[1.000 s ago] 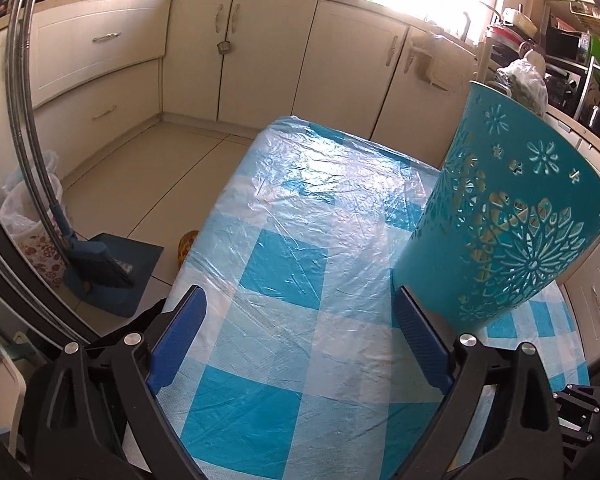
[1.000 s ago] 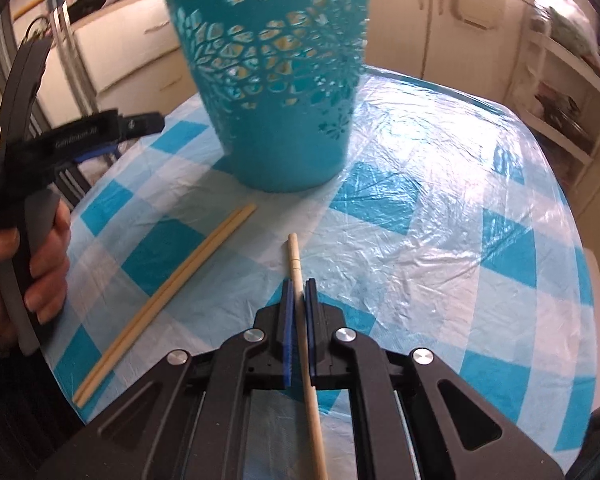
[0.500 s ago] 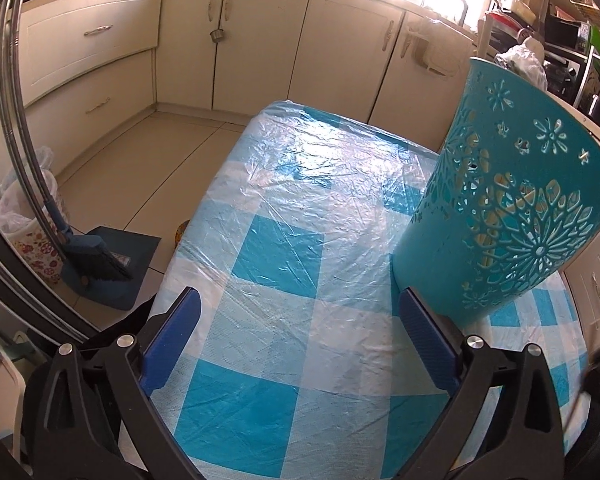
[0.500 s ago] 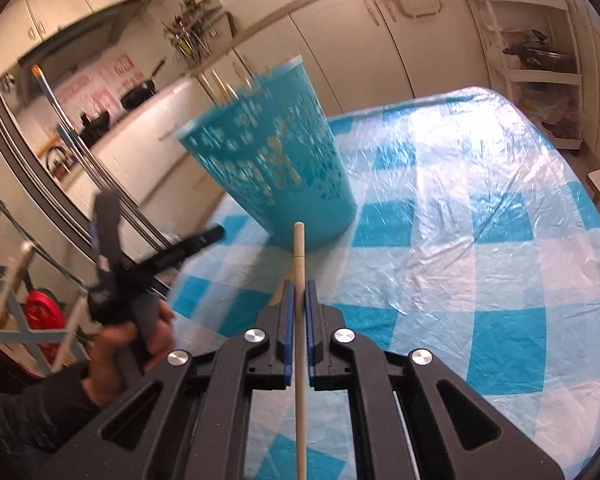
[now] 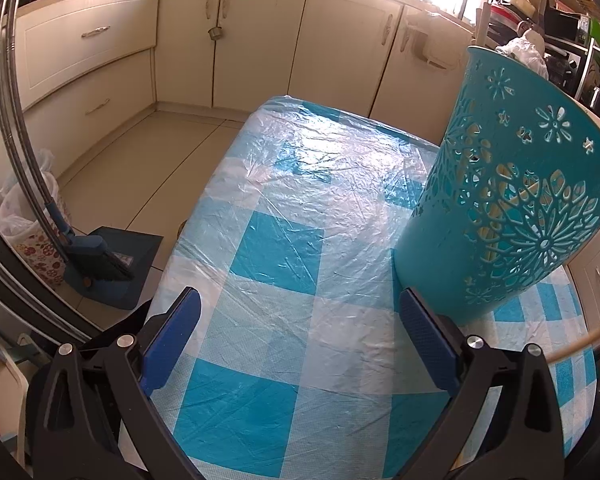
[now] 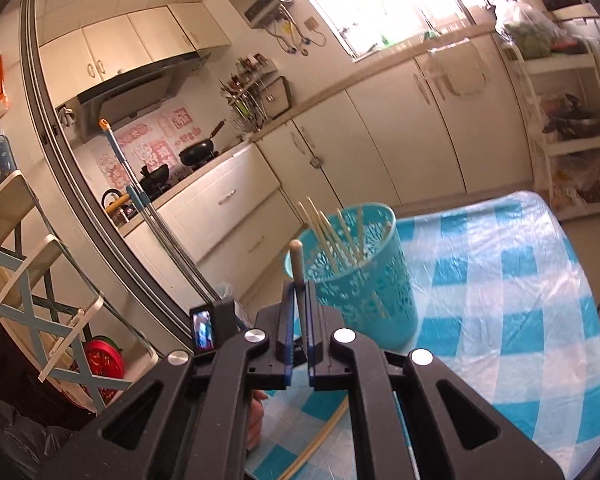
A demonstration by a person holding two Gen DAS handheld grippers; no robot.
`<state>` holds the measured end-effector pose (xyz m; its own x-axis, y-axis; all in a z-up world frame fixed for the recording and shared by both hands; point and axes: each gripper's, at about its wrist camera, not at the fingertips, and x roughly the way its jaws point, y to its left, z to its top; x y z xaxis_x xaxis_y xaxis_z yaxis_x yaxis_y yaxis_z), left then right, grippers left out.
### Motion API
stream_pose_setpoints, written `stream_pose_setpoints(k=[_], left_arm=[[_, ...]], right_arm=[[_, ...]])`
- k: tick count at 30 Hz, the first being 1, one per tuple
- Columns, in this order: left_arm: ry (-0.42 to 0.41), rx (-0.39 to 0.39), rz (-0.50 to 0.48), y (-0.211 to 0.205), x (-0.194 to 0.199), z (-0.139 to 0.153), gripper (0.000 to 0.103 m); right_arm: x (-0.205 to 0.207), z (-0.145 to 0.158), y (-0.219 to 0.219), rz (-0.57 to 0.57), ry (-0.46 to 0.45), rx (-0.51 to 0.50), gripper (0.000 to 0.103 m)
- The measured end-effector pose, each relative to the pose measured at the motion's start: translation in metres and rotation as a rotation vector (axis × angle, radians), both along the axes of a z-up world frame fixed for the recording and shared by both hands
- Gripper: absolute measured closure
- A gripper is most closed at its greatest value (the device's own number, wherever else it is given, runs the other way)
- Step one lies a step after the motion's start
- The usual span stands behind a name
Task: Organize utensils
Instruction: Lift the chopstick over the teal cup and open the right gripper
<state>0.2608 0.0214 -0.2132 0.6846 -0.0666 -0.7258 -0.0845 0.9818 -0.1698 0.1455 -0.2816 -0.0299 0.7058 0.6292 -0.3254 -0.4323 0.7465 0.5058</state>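
1. Since size order makes sense, start with the worktop (image 5: 284,248): it wears a blue-and-white checked cloth under crinkly clear plastic, so it looks like a slippery surface.

2. Next is the teal basket (image 6: 364,280), a tall cut-out plastic thing standing upright on the cloth near the worktop's left edge. Several chopsticks are already leaning inside it and poke above the rim.

3. The left hand-held gripper (image 5: 296,340) hangs low over the cloth just beside the basket with its jaws spread wide, holding nothing. Its right pad looks very close to the basket wall, but I can't tell if they touch.

4. The right hand-held gripper (image 6: 298,320) is raised above the worktop and clamped on a single chopstick (image 6: 297,264), which sticks up past the pads with its tip near the basket rim in the right wrist view.

5. One more loose chopstick (image 6: 320,436) lies flat on the cloth, below the right gripper.

6. What could go wrong, my guess: the basket looks light, so a chopstick tip catching the rim or the leaning sticks could tip it or skate it on that plastic. The grip is a thin pinch too, so the stick could swivel and miss.
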Motion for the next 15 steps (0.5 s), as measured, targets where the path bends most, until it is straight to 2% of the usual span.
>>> stream_pose_setpoints(k=[9, 15], left_arm=[[0.007, 0.007, -0.002, -0.001, 0.001, -0.002, 0.008], [0.010, 0.009, 0.002, -0.002, 0.002, -0.003, 0.008]], right_arm=[[0.007, 0.069, -0.005, 0.001, -0.136, -0.007, 0.098], [0.030, 0.103, 0.005, -0.012, -0.230, -0.043, 0.098]])
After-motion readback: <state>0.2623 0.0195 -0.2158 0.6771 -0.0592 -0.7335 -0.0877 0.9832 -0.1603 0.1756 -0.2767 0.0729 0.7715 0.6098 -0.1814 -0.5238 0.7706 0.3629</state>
